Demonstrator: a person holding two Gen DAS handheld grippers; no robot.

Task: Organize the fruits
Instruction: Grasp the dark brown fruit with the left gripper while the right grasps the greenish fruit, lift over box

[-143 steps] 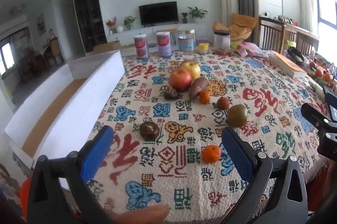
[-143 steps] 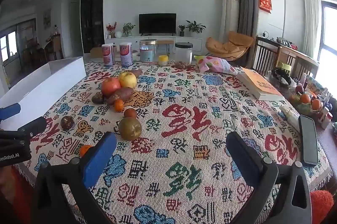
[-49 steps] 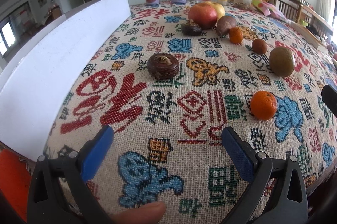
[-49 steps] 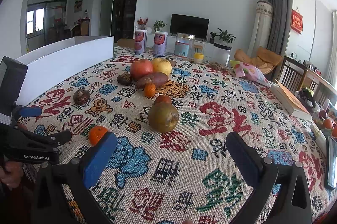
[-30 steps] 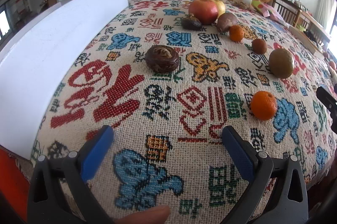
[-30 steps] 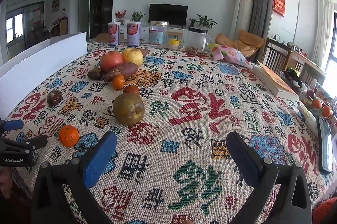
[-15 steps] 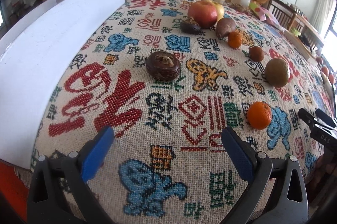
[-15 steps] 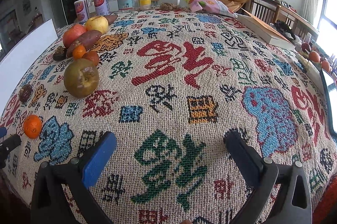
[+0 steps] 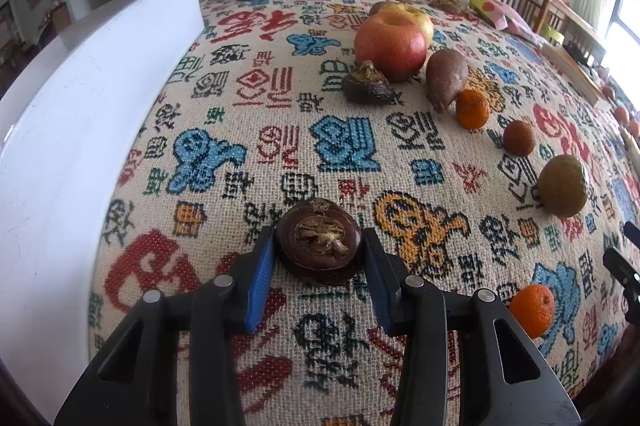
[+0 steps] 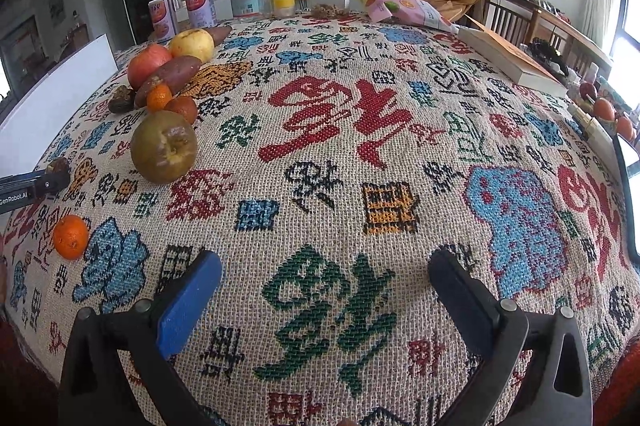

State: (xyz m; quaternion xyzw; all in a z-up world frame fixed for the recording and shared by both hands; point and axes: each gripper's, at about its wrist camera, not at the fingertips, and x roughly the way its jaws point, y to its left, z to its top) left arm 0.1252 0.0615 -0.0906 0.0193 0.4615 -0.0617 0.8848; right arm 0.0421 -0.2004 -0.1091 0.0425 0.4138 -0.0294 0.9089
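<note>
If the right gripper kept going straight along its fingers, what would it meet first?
Probably just the patterned tablecloth: the open right gripper points over bare cloth, with no fruit between or straight ahead of its fingers. The brownish-green fruit sits well left. Depth is uncertain.

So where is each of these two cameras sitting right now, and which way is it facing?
Left wrist: rides the left gripper, low over the patterned tablecloth, looking along blue pads shut on the dark brown fruit; white box alongside.
Right wrist: rides the right gripper, open over bare cloth, facing across the table toward the jars; only its own fingers and the left gripper's tip at the left edge show.
Shared: the small orange, brownish-green pear and red apple.
</note>
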